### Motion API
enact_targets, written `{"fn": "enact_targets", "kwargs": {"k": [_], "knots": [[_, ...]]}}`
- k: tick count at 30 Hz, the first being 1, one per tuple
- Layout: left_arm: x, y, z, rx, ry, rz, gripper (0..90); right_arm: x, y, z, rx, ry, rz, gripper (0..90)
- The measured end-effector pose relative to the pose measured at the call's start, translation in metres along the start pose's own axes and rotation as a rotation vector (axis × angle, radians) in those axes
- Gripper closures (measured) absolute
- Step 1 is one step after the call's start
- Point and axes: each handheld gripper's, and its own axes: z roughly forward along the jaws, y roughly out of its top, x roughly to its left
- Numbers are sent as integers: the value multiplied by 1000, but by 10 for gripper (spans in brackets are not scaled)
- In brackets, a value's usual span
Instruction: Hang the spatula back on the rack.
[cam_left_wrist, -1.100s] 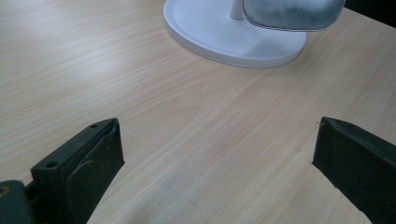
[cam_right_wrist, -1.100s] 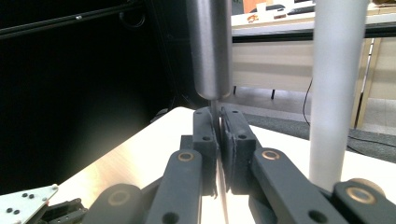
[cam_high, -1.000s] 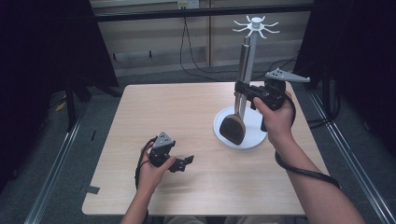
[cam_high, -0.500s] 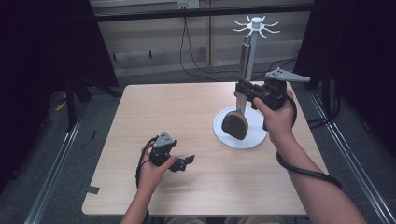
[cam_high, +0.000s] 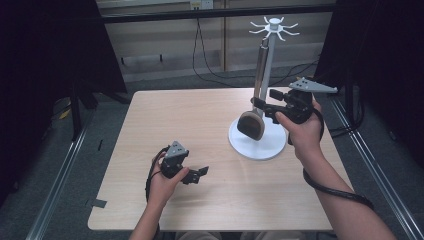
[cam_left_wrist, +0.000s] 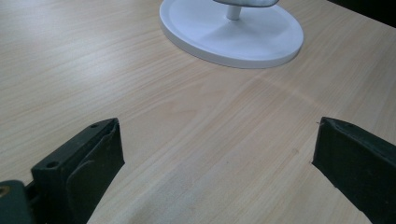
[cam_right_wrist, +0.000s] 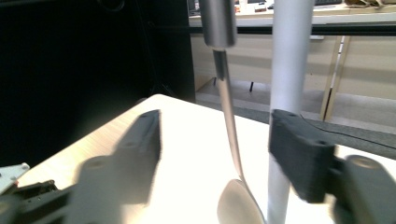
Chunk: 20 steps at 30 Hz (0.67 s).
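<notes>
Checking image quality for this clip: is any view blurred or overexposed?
Right gripper view: its own jaws are smeared and the table is washed out with glare, but the spoon reads sharp. Left gripper view and high view: crisp, evenly lit; the high view's sides are dark.

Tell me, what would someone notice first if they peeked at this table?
Probably the tall white stand on the table's far right side, with a big spoon hanging beside its pole above the round base. The right gripper is reaching for the spoon's handle, its fingers open on either side. The left gripper rests open near the front edge.
</notes>
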Motion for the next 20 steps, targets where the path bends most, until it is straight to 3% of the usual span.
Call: {"fn": "enact_targets", "kwargs": {"k": [10, 20], "knots": [[-1, 0, 1, 2, -4, -4, 15, 0, -22, -12, 71, 13, -14, 98], [-1, 0, 2, 7, -2, 0, 15, 4, -30, -17, 86, 29, -42, 73]]}}
